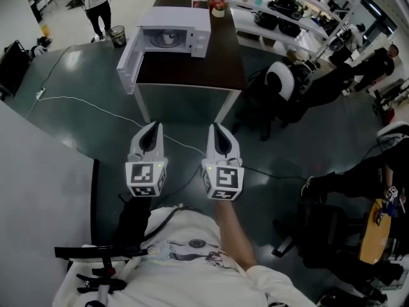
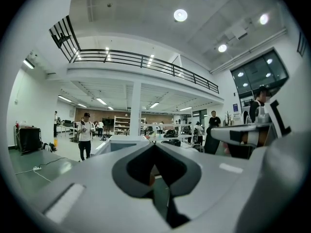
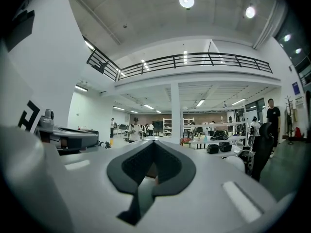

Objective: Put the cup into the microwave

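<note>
A white microwave (image 1: 172, 36) stands on the far part of a dark brown table (image 1: 217, 62), its door (image 1: 128, 62) swung wide to the left. Something pale and round shows inside the cavity; I cannot tell whether it is a cup. No cup shows anywhere else. My left gripper (image 1: 154, 128) and right gripper (image 1: 215, 129) hover side by side short of the table's near end, pointing toward it. Both are shut with nothing between the jaws. In the gripper views the left gripper (image 2: 154, 147) and right gripper (image 3: 154, 144) show closed tips against the hall.
A small pot of red things (image 1: 218, 7) sits at the table's far end. A black and white office chair (image 1: 279, 82) stands right of the table, with seated people beyond it. A white cable (image 1: 83, 101) crosses the floor. A bin (image 1: 117, 36) and a standing person (image 1: 96, 5) are at far left.
</note>
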`<state>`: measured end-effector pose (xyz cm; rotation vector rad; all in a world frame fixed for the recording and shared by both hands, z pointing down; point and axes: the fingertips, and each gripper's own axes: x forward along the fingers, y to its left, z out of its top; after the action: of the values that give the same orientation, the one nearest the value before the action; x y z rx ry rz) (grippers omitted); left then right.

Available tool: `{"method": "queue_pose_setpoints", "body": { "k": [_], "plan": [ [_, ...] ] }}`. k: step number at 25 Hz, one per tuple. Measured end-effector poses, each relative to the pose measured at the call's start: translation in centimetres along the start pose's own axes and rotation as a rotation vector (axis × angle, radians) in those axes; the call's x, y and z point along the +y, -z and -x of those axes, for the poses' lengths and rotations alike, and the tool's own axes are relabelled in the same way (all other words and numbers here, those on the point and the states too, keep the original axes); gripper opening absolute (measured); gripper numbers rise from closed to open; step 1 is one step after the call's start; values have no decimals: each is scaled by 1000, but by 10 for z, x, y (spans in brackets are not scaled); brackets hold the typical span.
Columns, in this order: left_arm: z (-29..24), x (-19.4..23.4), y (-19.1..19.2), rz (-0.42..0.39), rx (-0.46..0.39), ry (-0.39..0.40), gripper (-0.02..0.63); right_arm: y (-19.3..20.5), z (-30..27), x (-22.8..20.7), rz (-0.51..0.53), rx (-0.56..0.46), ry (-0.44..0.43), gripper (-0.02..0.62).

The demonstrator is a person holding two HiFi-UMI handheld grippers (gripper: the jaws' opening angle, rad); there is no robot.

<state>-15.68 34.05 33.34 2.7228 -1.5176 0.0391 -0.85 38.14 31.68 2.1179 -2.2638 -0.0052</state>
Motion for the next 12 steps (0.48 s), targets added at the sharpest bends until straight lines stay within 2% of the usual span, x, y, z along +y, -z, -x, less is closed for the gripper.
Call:
{"method": "queue_pose_setpoints", "body": {
  "k": [12],
  "plan": [
    [3,2,9,-1,28,14,-3,13,0,10,-3,28,-16,-2]
  ]
}}
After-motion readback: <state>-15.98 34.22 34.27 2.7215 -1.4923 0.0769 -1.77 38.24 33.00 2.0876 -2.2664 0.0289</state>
